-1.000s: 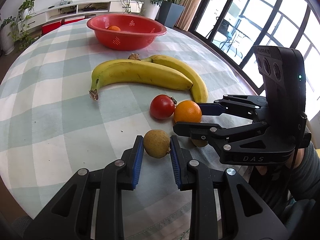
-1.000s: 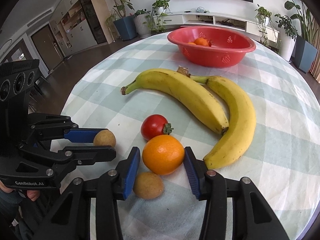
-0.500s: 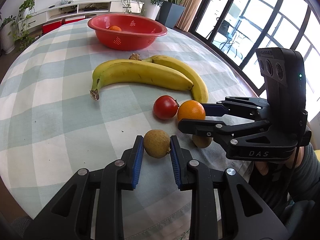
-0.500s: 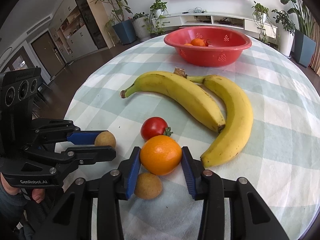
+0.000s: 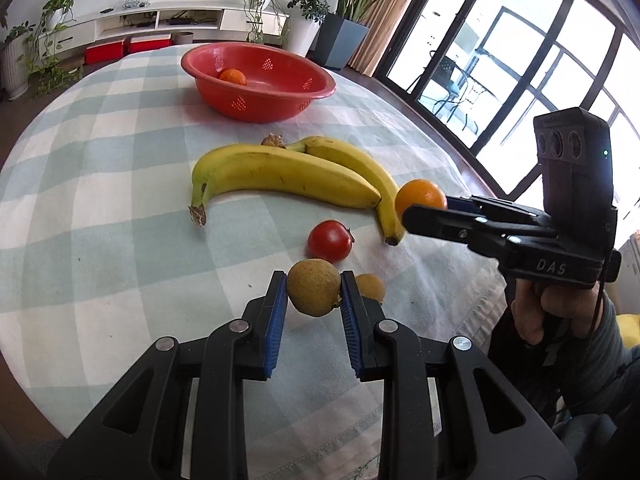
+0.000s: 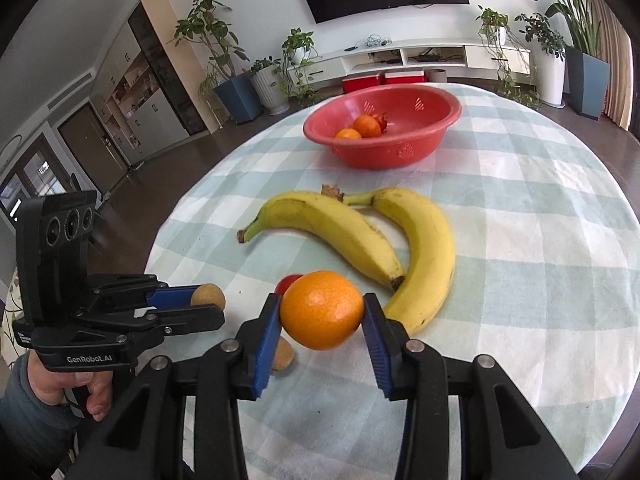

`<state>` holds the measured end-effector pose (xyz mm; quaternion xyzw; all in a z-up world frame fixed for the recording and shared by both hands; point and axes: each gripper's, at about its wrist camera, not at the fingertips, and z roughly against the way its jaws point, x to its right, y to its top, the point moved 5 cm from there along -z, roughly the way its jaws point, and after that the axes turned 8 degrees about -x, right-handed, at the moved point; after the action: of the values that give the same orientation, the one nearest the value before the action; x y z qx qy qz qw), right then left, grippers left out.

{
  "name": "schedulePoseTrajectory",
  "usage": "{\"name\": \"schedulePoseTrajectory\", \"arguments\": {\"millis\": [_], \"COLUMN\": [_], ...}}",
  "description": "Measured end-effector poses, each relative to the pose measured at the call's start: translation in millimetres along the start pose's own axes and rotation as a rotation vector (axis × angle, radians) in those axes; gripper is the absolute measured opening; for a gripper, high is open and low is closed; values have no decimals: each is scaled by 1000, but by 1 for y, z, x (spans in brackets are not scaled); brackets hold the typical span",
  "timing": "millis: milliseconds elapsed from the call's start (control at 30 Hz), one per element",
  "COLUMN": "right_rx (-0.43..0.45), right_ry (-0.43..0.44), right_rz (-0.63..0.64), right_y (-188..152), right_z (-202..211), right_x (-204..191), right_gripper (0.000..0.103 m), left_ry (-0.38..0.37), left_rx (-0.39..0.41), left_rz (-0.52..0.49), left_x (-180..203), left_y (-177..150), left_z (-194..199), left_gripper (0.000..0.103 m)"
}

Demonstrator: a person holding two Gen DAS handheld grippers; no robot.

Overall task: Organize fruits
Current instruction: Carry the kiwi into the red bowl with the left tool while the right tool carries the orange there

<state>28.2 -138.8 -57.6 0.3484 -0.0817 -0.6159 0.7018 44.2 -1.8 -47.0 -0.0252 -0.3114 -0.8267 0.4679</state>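
Right gripper (image 6: 322, 322): blue fingers (image 6: 267, 332) clamped on opposite flanks of an orange (image 6: 322, 310), carried clear of the tabletop (image 6: 540, 280). Orange: round, bright, pebbled peel. Judged firm and moderately heavy, the peel giving decent friction; a hold across the widest girth, as here, looks sound, since a grip nearer a pole would likely let it squirt out.

Left gripper (image 5: 313, 300): fingers (image 5: 277, 312) closed narrow on a small brown fruit (image 5: 314, 287), dull, matt, slightly rough, with a stub at one side; it appears just lifted off the cloth. Judged light and fairly hard-skinned, yet small enough to roll between the pads; gentle pressure across its middle should do.

On the tabletop, under and beside the fingers: a second brown fruit (image 5: 370, 286) of the same kind, and a glossy red tomato (image 5: 330, 240), smooth, probably soft and easily bruised, best taken lightly on its sides.

Beyond: two yellow bananas (image 6: 340, 232), joined at the stem, lightly speckled; long, curved, bruisable, best gripped mid-length across the thickness.

Far end: red basket (image 6: 424, 136) with perforated wall, holding two orange fruits and something red, partly hidden. It is the likely destination for the held pieces.
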Motion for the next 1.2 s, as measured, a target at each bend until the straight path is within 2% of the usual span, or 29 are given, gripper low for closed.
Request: {"name": "schedulePoseTrajectory", "arguments": {"millis": [267, 500, 700, 900, 1067, 1200], "right_rx": [114, 104, 72, 67, 13, 2], "right_ry": [-64, -90, -61, 23, -39, -61], "right_rz": [60, 80, 50, -8, 22, 39], "right_y": [74, 142, 185, 194, 185, 183], "right_z": [26, -7, -44, -70, -89, -95], "right_x": [14, 34, 55, 70, 77, 80], "right_gripper": [43, 43, 43, 43, 43, 43], "left_ry": [32, 83, 155, 209, 253, 278], "left_rx": [71, 85, 46, -20, -65, -91], "left_rz": [-46, -65, -83, -132, -163, -170], "left_x": [-3, -10, -12, -7, -9, -15], "left_y": [63, 143, 199, 213, 213, 212], "left_z": [25, 20, -11, -57, -89, -109], "left_gripper": [25, 25, 25, 25, 25, 25]}}
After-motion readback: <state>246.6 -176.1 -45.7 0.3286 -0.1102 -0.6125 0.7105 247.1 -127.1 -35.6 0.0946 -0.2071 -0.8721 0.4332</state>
